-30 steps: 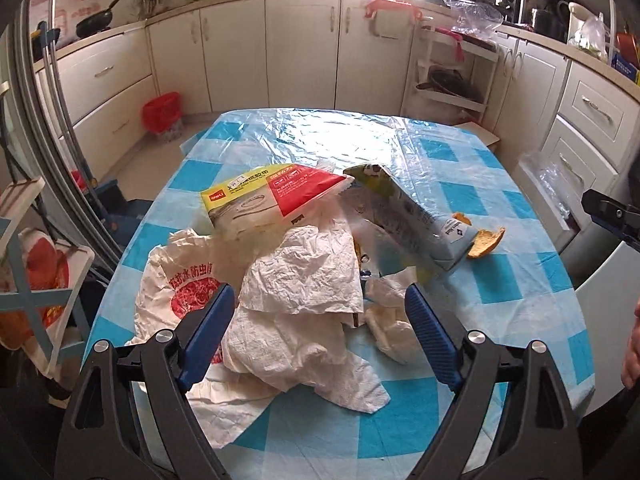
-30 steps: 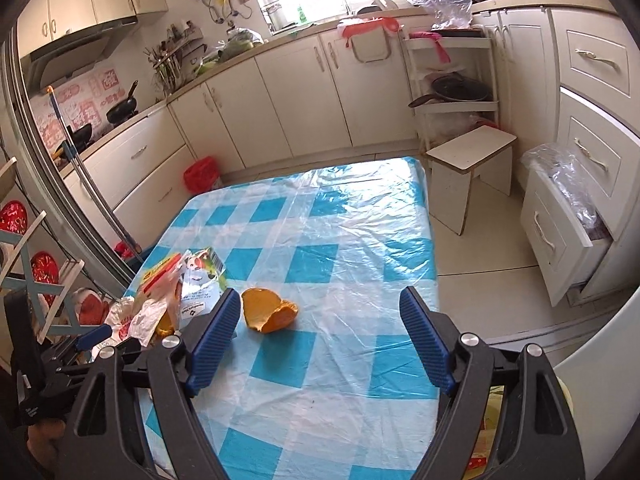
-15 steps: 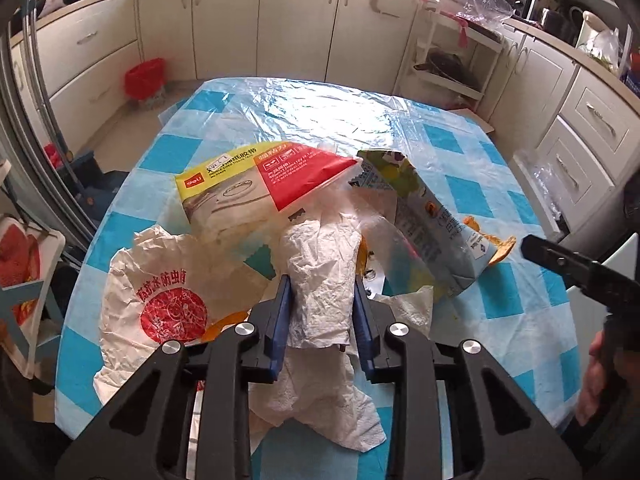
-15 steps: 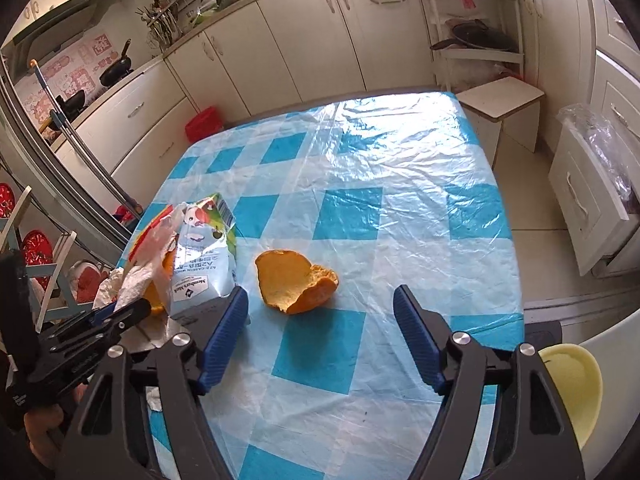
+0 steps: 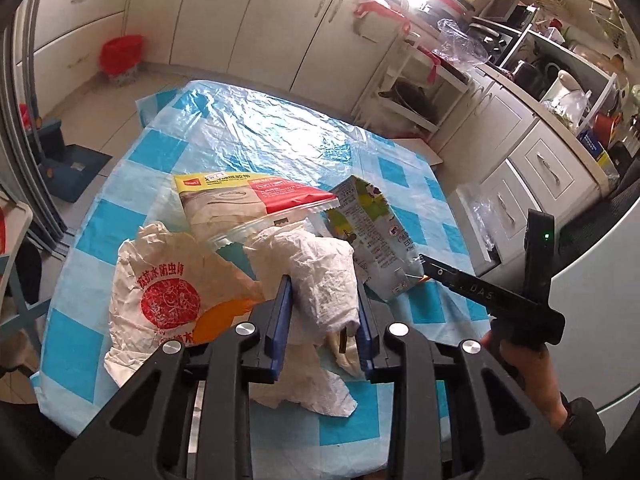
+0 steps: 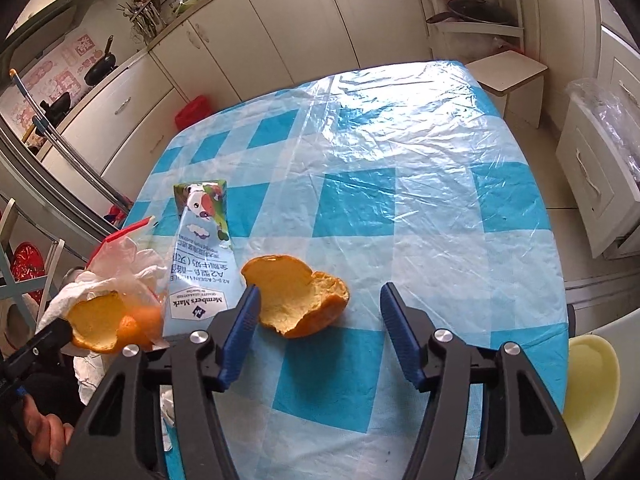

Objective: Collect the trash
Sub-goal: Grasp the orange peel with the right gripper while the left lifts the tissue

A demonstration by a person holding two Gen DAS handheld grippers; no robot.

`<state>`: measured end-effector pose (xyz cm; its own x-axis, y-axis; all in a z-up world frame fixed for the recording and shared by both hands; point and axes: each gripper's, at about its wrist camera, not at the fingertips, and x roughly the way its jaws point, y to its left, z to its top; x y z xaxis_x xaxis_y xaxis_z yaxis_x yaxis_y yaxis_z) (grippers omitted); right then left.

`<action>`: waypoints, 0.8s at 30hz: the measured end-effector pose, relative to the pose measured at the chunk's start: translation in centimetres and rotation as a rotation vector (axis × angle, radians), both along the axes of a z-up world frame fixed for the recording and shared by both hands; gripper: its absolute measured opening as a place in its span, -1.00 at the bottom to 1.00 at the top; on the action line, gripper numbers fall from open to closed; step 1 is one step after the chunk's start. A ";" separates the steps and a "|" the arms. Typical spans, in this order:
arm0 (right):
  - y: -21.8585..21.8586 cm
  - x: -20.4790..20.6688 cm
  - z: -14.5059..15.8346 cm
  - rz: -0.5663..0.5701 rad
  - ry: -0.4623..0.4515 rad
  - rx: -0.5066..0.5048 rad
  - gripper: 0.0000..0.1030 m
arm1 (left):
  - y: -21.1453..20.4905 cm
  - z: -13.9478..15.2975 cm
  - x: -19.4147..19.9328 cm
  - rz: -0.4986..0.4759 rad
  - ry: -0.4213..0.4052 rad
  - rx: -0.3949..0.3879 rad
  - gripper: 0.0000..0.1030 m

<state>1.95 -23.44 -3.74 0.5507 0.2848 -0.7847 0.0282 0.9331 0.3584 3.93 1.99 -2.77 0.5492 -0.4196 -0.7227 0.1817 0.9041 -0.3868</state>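
My left gripper (image 5: 323, 300) is shut on a crumpled white paper towel (image 5: 320, 268) and holds it lifted over the trash pile. Around it lie a white bag with a red print (image 5: 160, 292), a red and yellow plastic packet (image 5: 248, 196) and a flattened milk carton (image 5: 372, 236). My right gripper (image 6: 318, 304) is open, its fingers on either side of an orange peel (image 6: 296, 292) that lies on the blue checked tablecloth (image 6: 400, 200). The milk carton (image 6: 200, 256) lies left of it. A second peel (image 6: 100, 320) sits in clear plastic at the far left.
The right gripper's body (image 5: 492, 292) reaches in beside the carton. A yellow bowl-like thing (image 6: 588, 380) sits off the table's right edge. White cabinets (image 5: 280, 20), a small stool (image 6: 508, 72) and a red bin (image 5: 120, 52) surround the table.
My left gripper closed on the paper towel and raised it, turning right. My right gripper came down and forward until its open fingers straddle the orange peel.
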 end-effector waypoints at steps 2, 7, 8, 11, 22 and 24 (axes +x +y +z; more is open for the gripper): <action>0.1 0.1 -0.2 0.005 0.003 -0.005 0.18 | 0.3 -0.2 0.1 0.021 0.010 0.037 -0.45; 0.4 0.3 -0.2 0.016 0.004 -0.004 -0.11 | 1.2 -2.1 0.9 0.072 0.074 0.082 -0.30; 0.5 0.3 -0.2 0.019 0.002 -0.001 -0.16 | 1.3 -2.2 0.9 0.074 0.071 0.087 -0.30; 0.6 0.3 0.1 0.025 -0.012 -0.014 -0.47 | 1.3 -1.8 0.7 0.084 0.037 0.109 -0.21; -0.5 -0.7 0.9 0.005 -0.053 -0.045 -0.85 | -0.5 -0.5 0.0 0.039 -0.074 0.184 -0.82; -0.7 -0.9 1.1 0.002 -0.060 -0.043 -0.85 | -0.5 0.1 -0.6 0.026 -0.104 0.165 -0.91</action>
<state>1.00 -24.15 -2.62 0.5964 0.2526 -0.7619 0.0061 0.9477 0.3190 3.29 1.52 -2.70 0.6335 -0.2847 -0.7194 0.1886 0.9586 -0.2132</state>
